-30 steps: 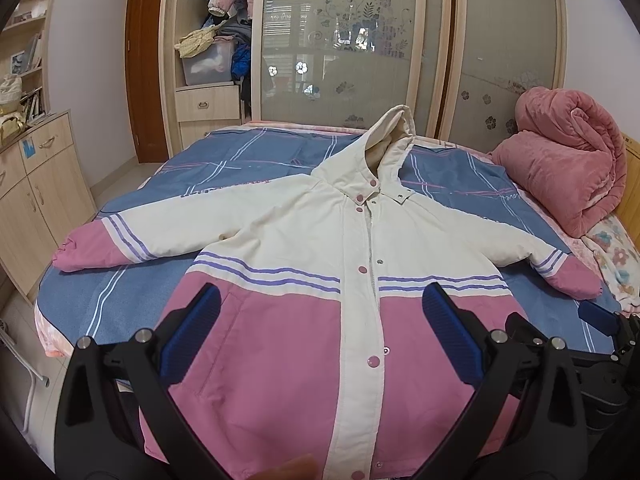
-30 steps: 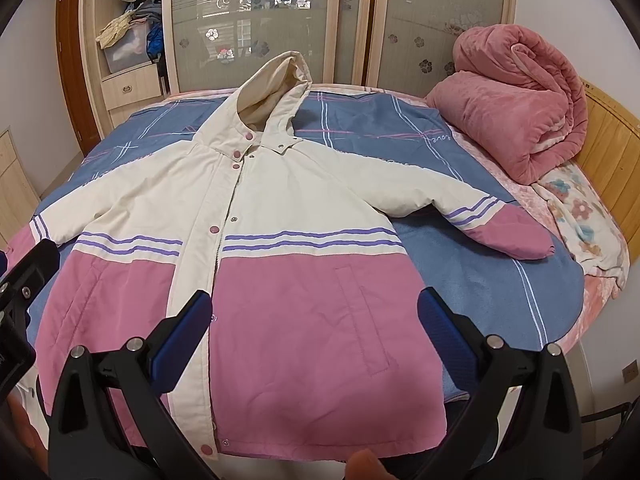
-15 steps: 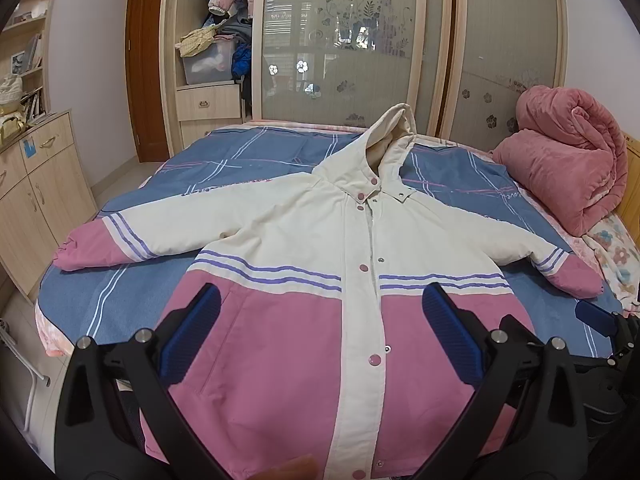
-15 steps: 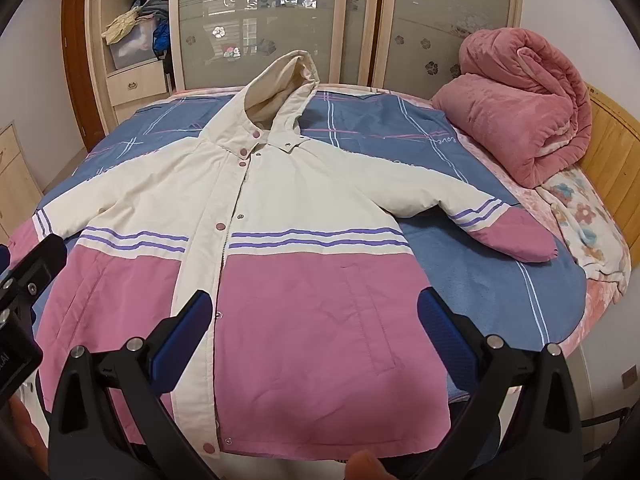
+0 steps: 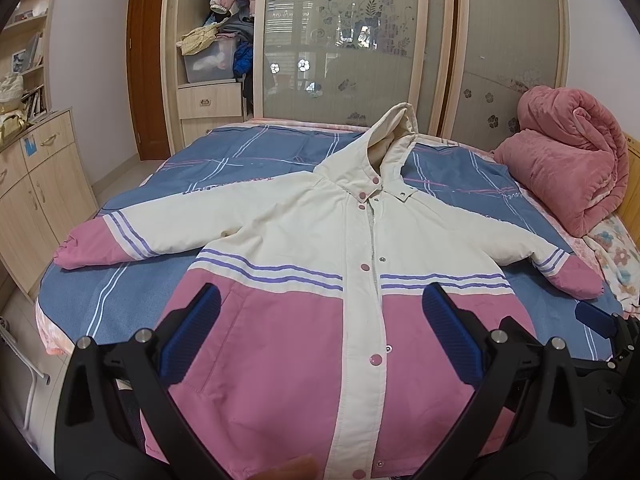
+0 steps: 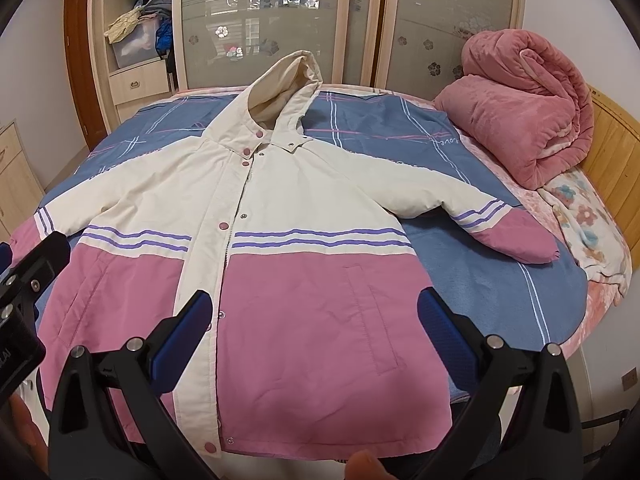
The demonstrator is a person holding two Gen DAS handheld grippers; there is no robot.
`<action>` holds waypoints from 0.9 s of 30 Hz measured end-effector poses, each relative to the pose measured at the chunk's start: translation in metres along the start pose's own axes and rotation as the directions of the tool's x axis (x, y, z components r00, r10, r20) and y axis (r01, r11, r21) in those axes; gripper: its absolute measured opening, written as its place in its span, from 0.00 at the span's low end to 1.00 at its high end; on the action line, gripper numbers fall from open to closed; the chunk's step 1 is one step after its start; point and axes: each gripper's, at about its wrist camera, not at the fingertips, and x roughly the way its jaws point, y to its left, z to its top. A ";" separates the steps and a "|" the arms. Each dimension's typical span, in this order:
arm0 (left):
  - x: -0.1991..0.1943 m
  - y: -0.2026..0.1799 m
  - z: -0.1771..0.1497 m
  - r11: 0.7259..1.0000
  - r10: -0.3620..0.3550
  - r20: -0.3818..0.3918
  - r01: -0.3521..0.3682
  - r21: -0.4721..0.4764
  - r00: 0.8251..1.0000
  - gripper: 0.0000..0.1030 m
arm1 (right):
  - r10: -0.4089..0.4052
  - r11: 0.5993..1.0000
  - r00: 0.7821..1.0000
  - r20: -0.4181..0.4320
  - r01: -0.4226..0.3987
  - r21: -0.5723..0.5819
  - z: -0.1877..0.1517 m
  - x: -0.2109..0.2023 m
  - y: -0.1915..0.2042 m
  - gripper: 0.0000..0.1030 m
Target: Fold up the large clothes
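A cream and pink hooded jacket (image 5: 320, 264) lies flat, front up and snapped shut, on the bed, with both sleeves spread out; it also shows in the right wrist view (image 6: 288, 240). Its hood (image 5: 394, 136) points toward the wardrobe. My left gripper (image 5: 318, 312) is open and empty above the pink lower left part. My right gripper (image 6: 314, 314) is open and empty above the pink lower right part. The left sleeve cuff (image 5: 86, 246) and right sleeve cuff (image 6: 520, 240) rest on the sheet.
The bed has a blue striped sheet (image 5: 224, 164). A rolled pink quilt (image 6: 520, 108) lies at the bed's right by a wooden headboard (image 6: 616, 140). Sliding wardrobe doors (image 5: 352, 40) stand behind. A wooden cabinet (image 5: 32, 184) is at the left.
Both grippers have drifted slightly forward and up over the jacket's lower half, the right one shifting a little right. The jacket has not moved.
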 end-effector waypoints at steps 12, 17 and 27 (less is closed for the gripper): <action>0.003 0.002 0.000 1.000 0.002 -0.006 -0.002 0.001 1.000 0.98 | 0.007 1.000 1.000 -0.001 -0.007 -0.004 0.000 0.000 0.004 0.99; 0.005 0.003 -0.001 1.000 0.005 -0.010 -0.005 -0.004 1.000 0.98 | 0.010 1.000 1.000 -0.002 -0.010 -0.007 -0.001 0.003 0.005 0.99; 0.010 0.001 -0.003 1.000 0.016 -0.025 -0.016 -0.010 1.000 0.98 | 0.015 1.000 1.000 -0.015 -0.015 -0.009 -0.003 0.009 0.005 0.99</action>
